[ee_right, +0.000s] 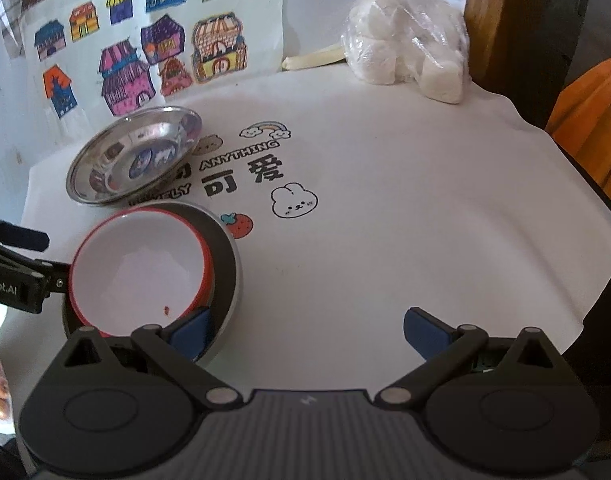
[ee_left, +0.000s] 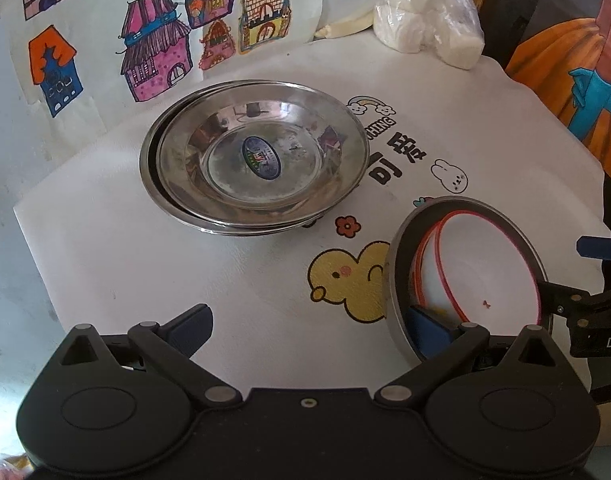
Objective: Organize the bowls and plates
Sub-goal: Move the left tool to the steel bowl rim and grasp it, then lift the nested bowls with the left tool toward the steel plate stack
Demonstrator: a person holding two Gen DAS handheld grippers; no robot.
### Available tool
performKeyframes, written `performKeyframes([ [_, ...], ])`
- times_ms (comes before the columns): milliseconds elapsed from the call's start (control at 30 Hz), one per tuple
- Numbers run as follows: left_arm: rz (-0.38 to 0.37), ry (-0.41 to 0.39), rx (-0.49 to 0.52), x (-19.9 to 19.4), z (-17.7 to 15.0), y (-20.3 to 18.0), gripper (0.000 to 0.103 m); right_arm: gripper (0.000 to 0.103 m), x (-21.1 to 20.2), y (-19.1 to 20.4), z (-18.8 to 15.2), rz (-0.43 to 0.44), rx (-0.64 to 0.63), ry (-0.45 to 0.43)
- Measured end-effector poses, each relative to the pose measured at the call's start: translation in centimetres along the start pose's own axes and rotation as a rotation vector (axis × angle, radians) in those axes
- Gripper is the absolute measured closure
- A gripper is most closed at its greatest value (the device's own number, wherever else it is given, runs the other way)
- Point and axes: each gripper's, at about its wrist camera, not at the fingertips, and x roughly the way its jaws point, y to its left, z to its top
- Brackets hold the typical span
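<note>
Both grippers — left (ee_left: 309, 332) and right (ee_right: 305, 332) — had jaws spread wide, holding nothing. White bowls (ee_right: 139, 270) sat nested in a grey bowl (ee_right: 225, 264) between them; steel plates (ee_left: 253, 156) lay stacked farther back on the desk (ee_right: 385, 240).

Steel plates (ee_left: 253, 156) mirror-glossy; white bowl (ee_right: 137, 276) smooth; tablecloth (ee_right: 385, 240) matt.

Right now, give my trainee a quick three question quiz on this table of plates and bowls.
1. True or false: the steel plates lie stacked.
2. What sits inside the grey bowl? A) a spoon B) red-rimmed white bowls C) nothing
3. Fill in: both the left tongs and the right tongs are wide ____.

Key: 1 true; 2 B; 3 open.
</note>
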Motion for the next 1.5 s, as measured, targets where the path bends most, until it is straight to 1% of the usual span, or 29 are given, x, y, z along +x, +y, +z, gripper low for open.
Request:
performKeyframes([
  [167, -0.016, 0.000, -0.027, 0.4, -0.1, 0.4, 0.001, 0.000, 0.0, 0.5, -0.2, -0.024, -0.040, -0.031],
  [300, -0.003, -0.010, -0.009, 0.6, -0.1, 0.1, 0.001, 0.000, -0.2, 1.0, -0.2, -0.050, -0.092, -0.057],
  [367, -0.007, -0.007, -0.022, 0.6, -0.1, 0.3, 0.001, 0.002, -0.2, 1.3, -0.1, -0.055, -0.115, -0.062],
  [433, -0.021, 0.001, -0.053, 0.7, -0.2, 0.6, 0.001, 0.009, -0.4, 1.3, -0.1, -0.031, -0.126, -0.059],
  [500, -0.034, 0.004, -0.076, 0.8, -0.3, 0.9, 0.002, 0.023, -0.5, 1.3, 0.1, 0.011, -0.125, -0.050],
  [533, -0.038, 0.003, -0.080, 0.8, -0.3, 0.9, 0.003, 0.025, -0.5, 1.3, 0.2, 0.024, -0.124, -0.047],
  [600, -0.048, -0.001, -0.088, 0.7, -0.4, 0.9, 0.007, 0.034, -0.5, 1.4, 0.2, 0.044, -0.122, -0.042],
  [733, -0.070, -0.018, -0.103, 0.3, -0.6, 0.8, 0.015, 0.044, -0.5, 1.1, 0.4, 0.090, -0.083, -0.024],
  [800, -0.082, -0.027, -0.118, 0.2, -0.8, 0.8, 0.020, 0.051, -0.4, 0.8, 0.4, 0.117, -0.057, -0.018],
  [833, -0.089, -0.033, -0.129, 0.1, -0.9, 0.8, 0.021, 0.053, -0.3, 0.7, 0.4, 0.129, -0.045, -0.015],
  [867, -0.098, -0.041, -0.142, 0.1, -1.0, 0.9, 0.025, 0.055, -0.3, 0.6, 0.4, 0.139, -0.032, -0.012],
  [900, -0.103, -0.049, -0.151, 0.0, -1.0, 0.9, 0.030, 0.055, -0.3, 0.5, 0.4, 0.145, -0.022, -0.010],
  [933, -0.107, -0.057, -0.155, -0.1, -1.0, 0.8, 0.033, 0.055, -0.2, 0.5, 0.4, 0.148, -0.014, -0.008],
  [1000, -0.115, -0.071, -0.155, -0.3, -1.0, 0.6, 0.042, 0.055, -0.1, 0.5, 0.3, 0.157, 0.003, 0.002],
  [1133, -0.122, -0.085, -0.149, -0.5, -1.0, 0.2, 0.051, 0.055, 0.2, 0.6, 0.3, 0.155, 0.022, 0.019],
  [1167, -0.131, -0.087, -0.153, -0.5, -1.0, 0.2, 0.055, 0.056, 0.2, 0.6, 0.4, 0.156, 0.026, 0.022],
  [1267, -0.150, -0.092, -0.162, -0.6, -1.1, 0.0, 0.064, 0.060, 0.5, 0.3, 0.5, 0.180, 0.061, 0.041],
  [1433, -0.166, -0.093, -0.180, -0.6, -1.2, 0.1, 0.065, 0.060, 0.7, 0.2, 0.3, 0.187, 0.097, 0.048],
  [1500, -0.164, -0.092, -0.183, -0.6, -1.2, 0.1, 0.065, 0.065, 0.8, 0.2, 0.2, 0.197, 0.103, 0.045],
])
